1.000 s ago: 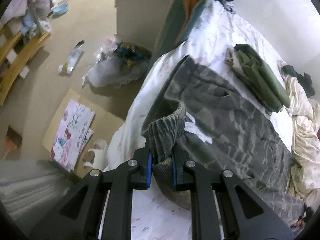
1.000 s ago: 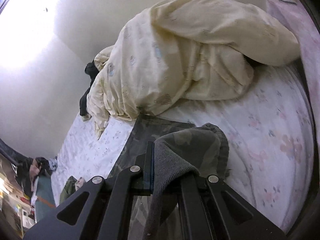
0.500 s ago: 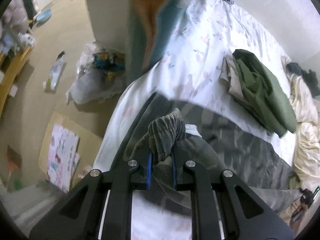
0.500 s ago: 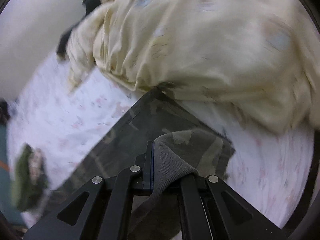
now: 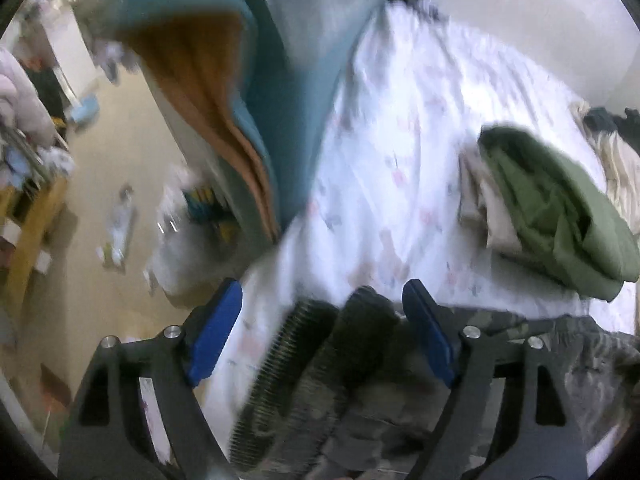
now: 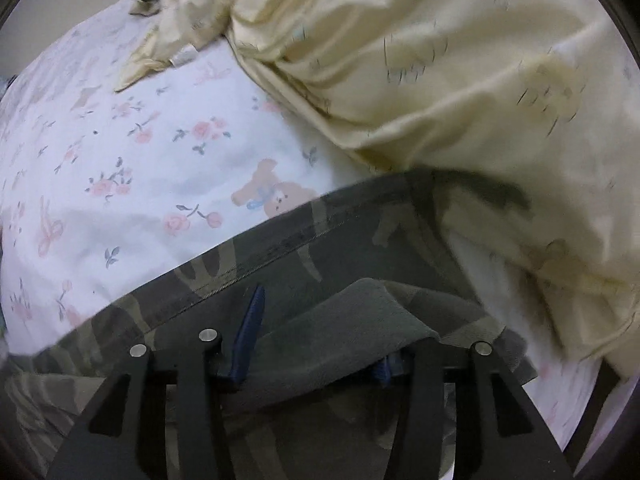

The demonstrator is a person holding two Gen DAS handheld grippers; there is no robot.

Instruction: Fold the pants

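The grey-green camouflage pants (image 6: 320, 248) lie on the flowered white bed sheet (image 6: 120, 152). In the left wrist view my left gripper (image 5: 320, 328) is open, its blue pads (image 5: 216, 328) spread wide. The ribbed waistband (image 5: 304, 360) lies loose between them on the sheet. In the right wrist view my right gripper (image 6: 320, 344) is open too. A folded cuff of the pants (image 6: 344, 332) rests between its fingers, on top of the pant leg.
A cream duvet (image 6: 440, 80) is bunched right behind the pants, touching them. A pile of green and beige clothes (image 5: 552, 208) lies on the sheet. A teal and orange cloth (image 5: 240, 92) hangs at the bed's left edge. The floor (image 5: 120, 200) is littered with bags.
Both grippers were shut on the pants, carried the ends across the bed and have now opened. The waistband and cuff lie released on the bed.
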